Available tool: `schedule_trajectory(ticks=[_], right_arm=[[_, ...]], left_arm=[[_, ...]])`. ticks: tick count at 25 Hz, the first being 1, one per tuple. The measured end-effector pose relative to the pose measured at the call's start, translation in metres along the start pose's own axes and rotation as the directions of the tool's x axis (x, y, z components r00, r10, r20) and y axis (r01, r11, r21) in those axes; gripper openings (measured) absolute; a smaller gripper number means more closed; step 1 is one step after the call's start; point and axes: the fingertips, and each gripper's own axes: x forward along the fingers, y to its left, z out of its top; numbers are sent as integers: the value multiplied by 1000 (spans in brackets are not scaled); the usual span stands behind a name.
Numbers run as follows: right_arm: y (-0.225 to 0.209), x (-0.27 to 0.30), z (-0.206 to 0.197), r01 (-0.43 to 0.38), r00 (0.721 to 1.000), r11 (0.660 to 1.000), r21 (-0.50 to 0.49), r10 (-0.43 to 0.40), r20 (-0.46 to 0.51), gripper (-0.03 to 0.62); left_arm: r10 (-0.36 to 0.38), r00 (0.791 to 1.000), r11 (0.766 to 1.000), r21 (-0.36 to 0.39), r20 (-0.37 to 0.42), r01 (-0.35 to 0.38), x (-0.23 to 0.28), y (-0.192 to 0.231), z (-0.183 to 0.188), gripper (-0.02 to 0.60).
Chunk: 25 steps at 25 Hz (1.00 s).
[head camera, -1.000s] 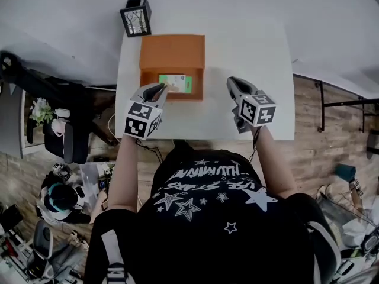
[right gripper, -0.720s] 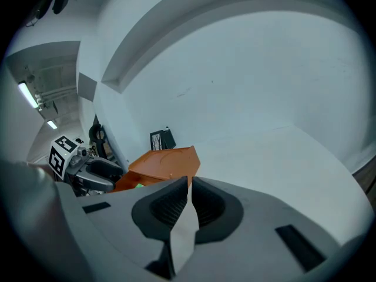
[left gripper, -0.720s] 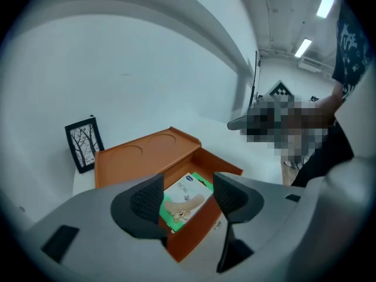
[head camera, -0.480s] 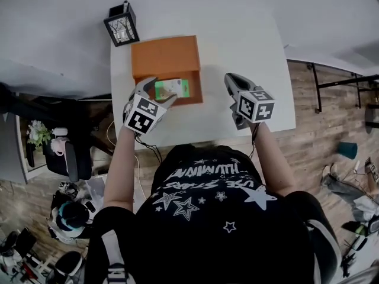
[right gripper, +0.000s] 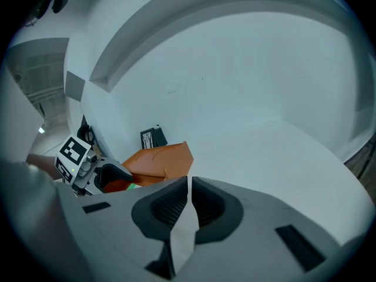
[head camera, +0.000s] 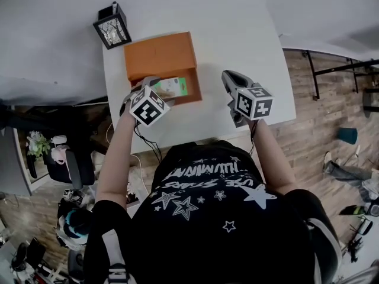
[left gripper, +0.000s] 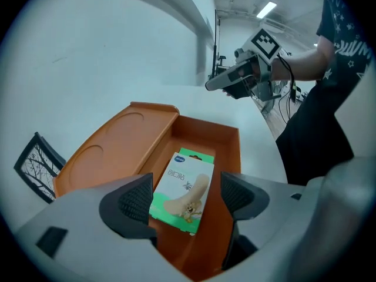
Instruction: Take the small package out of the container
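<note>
**A:** Over the container (left gripper: 226, 140), why was the left gripper (left gripper: 185, 197) poised like that?

**B:** Its jaws had just been opening and stood wide, framing the small package (left gripper: 187, 172) on the container's floor. Neither pad touched it, so it was probably lining up a grab. The right gripper (right gripper: 188, 207) hung beside the container, jaws together on nothing.

**A:** Anything hidden?

**B:** The package's near corner, behind the left jaw. In the head view, the marker cube covered those jaws.
</note>
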Motion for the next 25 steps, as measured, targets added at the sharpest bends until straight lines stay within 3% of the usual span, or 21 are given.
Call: schedule_trajectory(ticks=[9,20,25], right_arm=[[-6,1,-5,25,1000,999,36,-25,-5,54],[-4,0,-12,25,1000,999,44,-24,-15,54],[-5,-1,-15,22,1000,999,49,-21,-18,54]], left_arm=[[-42,991,995,88,-128,54,21,2,-9,360],[-16,969,975,209,-245,69,34,1,-17,359],[-12,969,973,219,-245,68,35,2,-17,359]])
